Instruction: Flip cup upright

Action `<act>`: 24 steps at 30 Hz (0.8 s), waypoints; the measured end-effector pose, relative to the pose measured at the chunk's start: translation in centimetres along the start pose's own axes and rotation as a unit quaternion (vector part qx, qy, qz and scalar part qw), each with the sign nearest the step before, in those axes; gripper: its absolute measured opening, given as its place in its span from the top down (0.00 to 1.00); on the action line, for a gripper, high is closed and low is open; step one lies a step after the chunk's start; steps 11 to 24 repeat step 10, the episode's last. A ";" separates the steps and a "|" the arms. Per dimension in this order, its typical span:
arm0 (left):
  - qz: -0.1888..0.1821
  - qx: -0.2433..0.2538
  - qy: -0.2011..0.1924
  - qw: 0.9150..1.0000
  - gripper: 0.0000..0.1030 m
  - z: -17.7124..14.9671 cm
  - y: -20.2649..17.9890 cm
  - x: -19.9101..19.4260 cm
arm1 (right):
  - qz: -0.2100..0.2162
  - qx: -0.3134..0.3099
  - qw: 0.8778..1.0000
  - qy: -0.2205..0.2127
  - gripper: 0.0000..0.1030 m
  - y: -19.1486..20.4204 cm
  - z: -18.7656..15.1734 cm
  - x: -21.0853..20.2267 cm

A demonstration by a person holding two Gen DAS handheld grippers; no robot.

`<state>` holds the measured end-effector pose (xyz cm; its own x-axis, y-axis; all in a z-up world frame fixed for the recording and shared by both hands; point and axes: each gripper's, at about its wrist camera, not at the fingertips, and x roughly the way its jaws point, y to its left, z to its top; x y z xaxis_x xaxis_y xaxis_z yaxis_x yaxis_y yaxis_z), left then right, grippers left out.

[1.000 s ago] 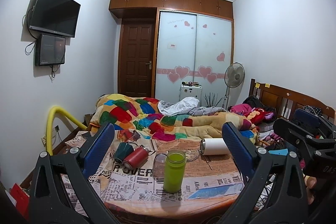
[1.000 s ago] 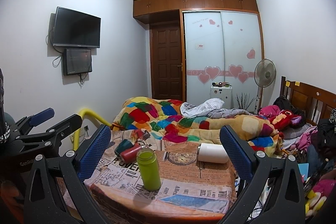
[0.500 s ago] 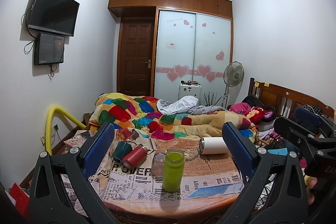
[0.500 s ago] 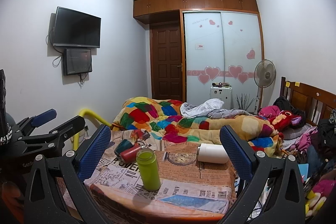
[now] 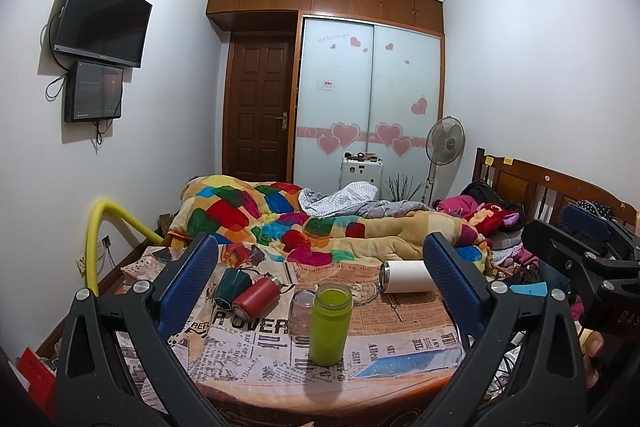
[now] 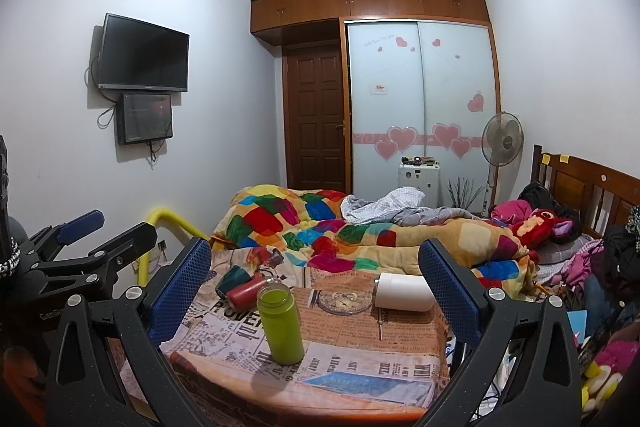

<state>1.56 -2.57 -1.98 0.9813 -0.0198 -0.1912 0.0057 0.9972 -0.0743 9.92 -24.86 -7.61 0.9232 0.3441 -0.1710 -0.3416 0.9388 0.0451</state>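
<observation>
A round table covered in newspaper (image 5: 248, 359) holds several cups. A green cup (image 5: 330, 323) (image 6: 280, 323) stands upright in the middle. A white cup (image 5: 406, 277) (image 6: 404, 291), a red cup (image 5: 256, 299) (image 6: 246, 291) and a dark green cup (image 5: 230, 285) (image 6: 231, 277) lie on their sides. A clear glass (image 5: 302, 311) stands behind the green cup. My left gripper (image 5: 316, 275) and right gripper (image 6: 314, 279) are both open and empty, held back from the table's near edge.
A glass dish (image 6: 344, 301) sits mid-table. A bed with a colourful quilt (image 5: 280, 215) lies behind the table. A yellow pipe (image 5: 104, 223) stands at the left. Clutter and a wooden headboard (image 6: 580, 183) are at the right.
Both views have shifted only slightly; the left gripper's view drifts a little. The cups have not moved and both grippers stay open.
</observation>
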 end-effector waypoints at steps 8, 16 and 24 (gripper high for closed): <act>-0.005 -0.005 0.004 1.000 0.00 -0.4 0.4 0.3 | 0.000 -0.002 1.000 0.004 0.00 0.1 -0.1 0.3; -0.003 -0.008 0.005 1.000 0.00 -0.5 0.8 0.4 | 0.001 -0.003 1.000 0.006 0.00 0.2 -0.2 0.6; -0.003 -0.008 0.005 1.000 0.00 -0.5 0.8 0.4 | 0.001 -0.003 1.000 0.006 0.00 0.2 -0.2 0.6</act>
